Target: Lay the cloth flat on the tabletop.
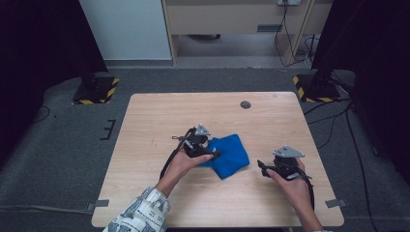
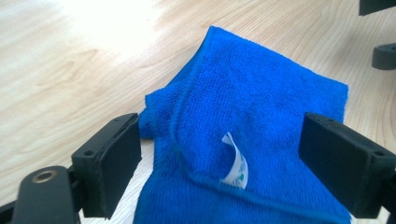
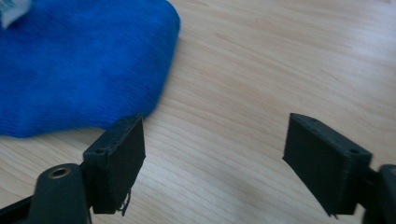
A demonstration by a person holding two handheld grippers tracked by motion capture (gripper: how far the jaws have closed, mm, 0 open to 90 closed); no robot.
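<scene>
A folded blue cloth (image 1: 229, 154) lies near the middle of the wooden table (image 1: 159, 116). My left gripper (image 1: 212, 153) hovers at the cloth's left edge. Its jaws stand wide open on either side of the blue cloth (image 2: 252, 126), which carries a small white label (image 2: 237, 163). My right gripper (image 1: 262, 166) is a short way to the right of the cloth, held low over bare wood, open with nothing between its jaws. In the right gripper view the blue cloth (image 3: 79, 65) lies at the upper left, beyond the left jaw.
A small dark round hole (image 1: 245, 104) sits near the table's far edge. Two black stands with yellow-striped bases (image 1: 94, 89) (image 1: 314, 87) rest on the grey carpet behind the table. Cables (image 1: 333, 121) run along the floor at the right.
</scene>
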